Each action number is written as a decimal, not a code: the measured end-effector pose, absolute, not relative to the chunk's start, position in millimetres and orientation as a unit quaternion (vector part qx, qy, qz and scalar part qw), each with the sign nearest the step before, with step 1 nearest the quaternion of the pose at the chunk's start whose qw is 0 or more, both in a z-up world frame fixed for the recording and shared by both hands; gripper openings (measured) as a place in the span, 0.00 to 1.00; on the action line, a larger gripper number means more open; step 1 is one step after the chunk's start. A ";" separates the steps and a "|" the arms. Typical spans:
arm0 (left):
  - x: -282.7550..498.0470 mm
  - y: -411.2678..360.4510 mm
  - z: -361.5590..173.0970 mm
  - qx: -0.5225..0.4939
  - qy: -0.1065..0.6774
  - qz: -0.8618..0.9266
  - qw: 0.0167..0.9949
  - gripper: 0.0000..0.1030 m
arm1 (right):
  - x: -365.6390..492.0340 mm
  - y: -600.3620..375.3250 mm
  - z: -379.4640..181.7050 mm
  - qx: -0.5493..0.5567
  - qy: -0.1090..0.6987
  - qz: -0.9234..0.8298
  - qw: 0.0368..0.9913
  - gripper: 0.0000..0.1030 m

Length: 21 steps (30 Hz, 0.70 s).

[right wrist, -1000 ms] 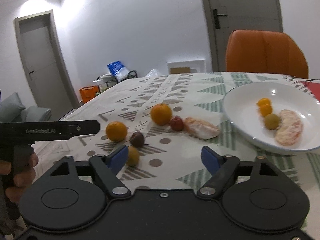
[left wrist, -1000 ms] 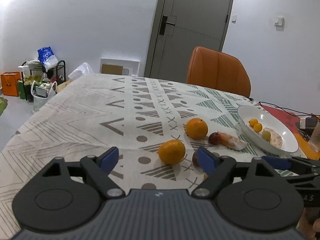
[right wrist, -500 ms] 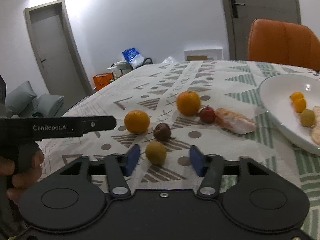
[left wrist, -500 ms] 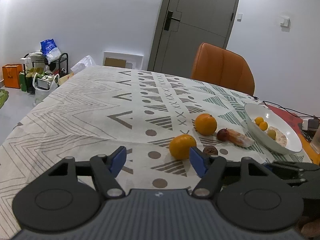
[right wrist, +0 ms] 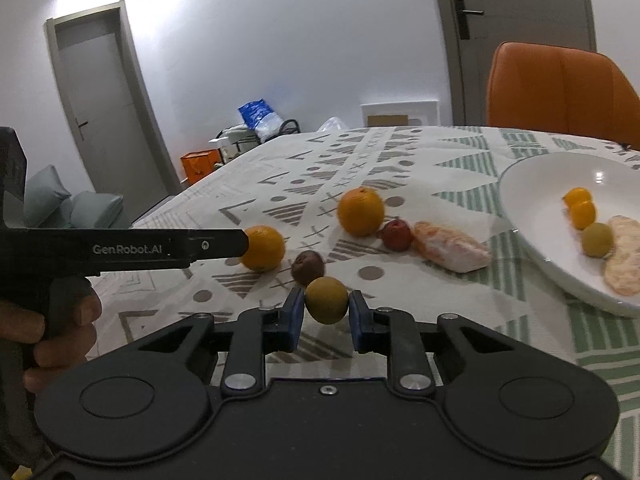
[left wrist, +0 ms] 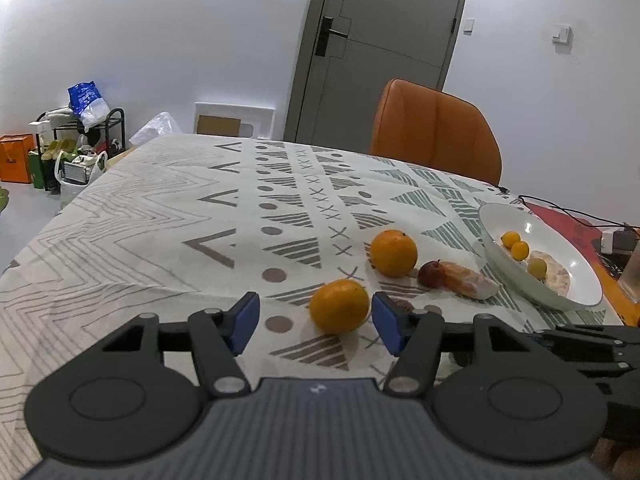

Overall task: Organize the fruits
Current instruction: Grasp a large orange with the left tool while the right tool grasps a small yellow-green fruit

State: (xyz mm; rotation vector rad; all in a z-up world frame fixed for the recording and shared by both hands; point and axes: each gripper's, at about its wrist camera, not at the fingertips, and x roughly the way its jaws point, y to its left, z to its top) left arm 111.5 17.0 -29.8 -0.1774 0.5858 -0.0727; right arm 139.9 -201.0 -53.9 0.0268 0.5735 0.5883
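**Fruits gripped and bracketed on patterned cloth**

Our right gripper (right wrist: 323, 307) has just been closing and pinches a small green fruit (right wrist: 326, 299). Our left gripper (left wrist: 316, 325), jaws narrowing but apart, flanks an orange (left wrist: 339, 311); the white bowl (left wrist: 496, 256) sits right.

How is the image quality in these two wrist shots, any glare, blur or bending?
Left wrist view: sharp, evenly lit, fisheye bows the grey door; the near round orange casts a soft shadow on the patterned tablecloth. Right wrist view: a bright ceiling glare at top left, a small highlight on the white ceramic bowl, the olive-yellow round fruit in the pads slightly soft.
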 end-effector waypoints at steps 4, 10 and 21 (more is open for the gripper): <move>117.8 11.1 -31.9 -0.084 0.291 -0.040 0.952 0.55 | 139.9 -210.4 -50.4 0.016 0.274 0.276 0.921 0.22; 127.9 5.3 -43.5 -0.081 0.313 -0.041 0.945 0.34 | 141.3 -225.8 -46.0 0.022 0.269 0.258 0.928 0.22; 129.1 -7.1 -25.7 -0.067 0.291 -0.043 0.953 0.33 | 145.3 -258.2 -36.2 0.043 0.250 0.223 0.941 0.22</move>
